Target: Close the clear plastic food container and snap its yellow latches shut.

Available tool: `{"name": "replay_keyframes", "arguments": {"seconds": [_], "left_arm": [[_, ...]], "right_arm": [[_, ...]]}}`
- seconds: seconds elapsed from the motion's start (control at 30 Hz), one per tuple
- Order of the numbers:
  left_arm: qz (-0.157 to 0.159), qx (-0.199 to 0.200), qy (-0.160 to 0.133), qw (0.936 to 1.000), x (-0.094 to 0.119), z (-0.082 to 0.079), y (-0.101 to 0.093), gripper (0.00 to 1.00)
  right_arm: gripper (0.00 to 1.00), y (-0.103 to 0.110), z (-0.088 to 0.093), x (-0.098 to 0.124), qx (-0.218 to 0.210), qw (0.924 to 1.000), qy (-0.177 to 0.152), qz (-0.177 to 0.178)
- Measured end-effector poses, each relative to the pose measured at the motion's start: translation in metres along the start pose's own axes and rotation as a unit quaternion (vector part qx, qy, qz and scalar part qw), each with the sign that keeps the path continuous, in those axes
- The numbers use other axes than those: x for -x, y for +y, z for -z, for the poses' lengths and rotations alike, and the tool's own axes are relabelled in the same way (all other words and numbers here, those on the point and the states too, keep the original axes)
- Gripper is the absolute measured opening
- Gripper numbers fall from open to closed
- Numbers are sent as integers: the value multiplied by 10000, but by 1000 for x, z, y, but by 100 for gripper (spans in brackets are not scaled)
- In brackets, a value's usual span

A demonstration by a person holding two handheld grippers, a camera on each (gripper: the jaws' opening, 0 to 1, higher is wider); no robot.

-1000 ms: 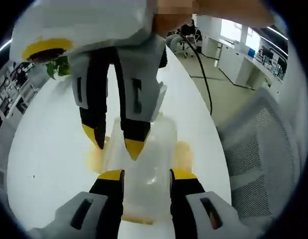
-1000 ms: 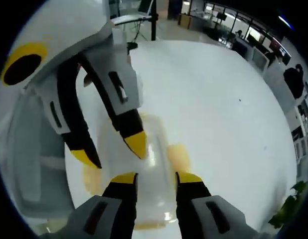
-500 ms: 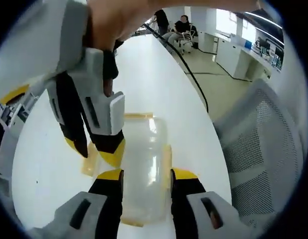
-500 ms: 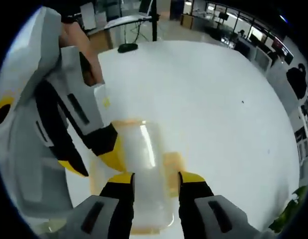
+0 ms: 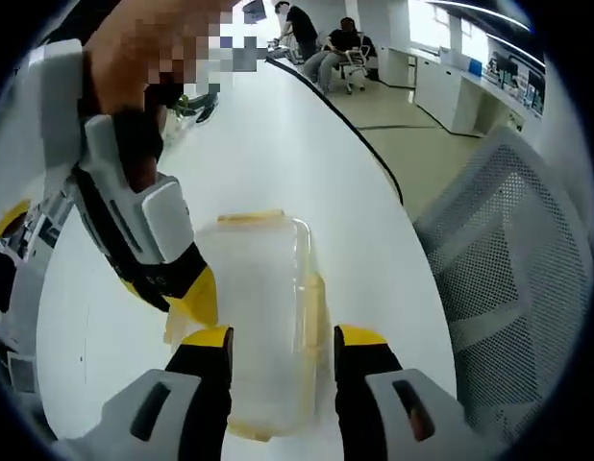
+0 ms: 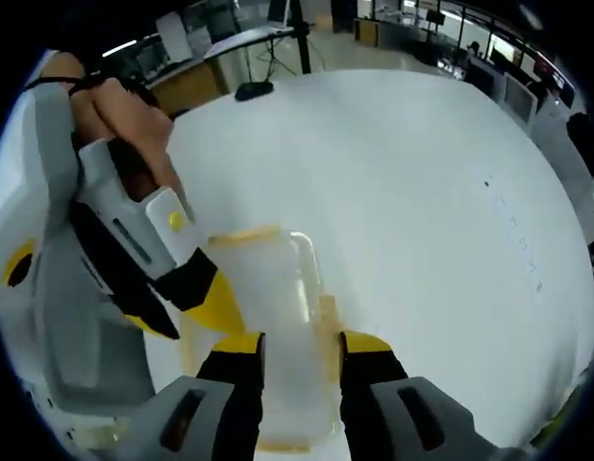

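The clear plastic food container [image 5: 263, 317] lies flat on the white table [image 5: 278, 144], lid down on its body, long axis running away from my grippers. In the left gripper view it sits directly ahead of my left gripper [image 5: 281, 338], between and just beyond the two yellow-tipped jaws. A yellow latch [image 5: 249, 219] runs along the far short end, a second yellow latch [image 5: 314, 303] lies against the right long side, and a third shows at the near end [image 5: 247, 429], below the jaws. Whether each latch is fully snapped I cannot tell.

My left gripper stands with its jaws parted, one on each side of the container's near portion; whether they touch its walls is not visible.

My right gripper [image 5: 186, 293] enters the left gripper view from the left, its yellow tip at the container's left long edge. A hand [image 5: 148, 58] holds it from above.

In the right gripper view, the container [image 6: 268, 317] again lies between my right gripper's [image 6: 290, 343] parted jaws, and the left gripper [image 6: 206, 298] comes in from the left with its tip against the container's left side. Here both sets of jaws are apart and grip nothing.

Outward, a mesh chair back [image 5: 508, 279] stands beside the table's right edge, and people sit at the far end of the room [image 5: 321, 38].
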State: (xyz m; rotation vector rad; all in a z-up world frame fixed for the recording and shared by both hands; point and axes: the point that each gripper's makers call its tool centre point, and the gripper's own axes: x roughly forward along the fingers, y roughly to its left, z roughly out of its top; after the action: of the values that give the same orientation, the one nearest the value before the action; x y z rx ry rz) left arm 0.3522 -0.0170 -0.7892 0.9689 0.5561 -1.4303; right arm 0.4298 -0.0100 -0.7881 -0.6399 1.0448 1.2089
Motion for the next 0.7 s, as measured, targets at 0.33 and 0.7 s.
{"name": "replay_keyframes", "arguments": {"seconds": [0.33,0.7], "left_arm": [[-308,-388,186,9986,-3,3,0,43],[-607,-389,316,9969,-6,2,5,40]], "right_arm": [[29,3,0,-2,-54,9995,206,-239],[28,9,0,-4,156,9964,668,-491]]}}
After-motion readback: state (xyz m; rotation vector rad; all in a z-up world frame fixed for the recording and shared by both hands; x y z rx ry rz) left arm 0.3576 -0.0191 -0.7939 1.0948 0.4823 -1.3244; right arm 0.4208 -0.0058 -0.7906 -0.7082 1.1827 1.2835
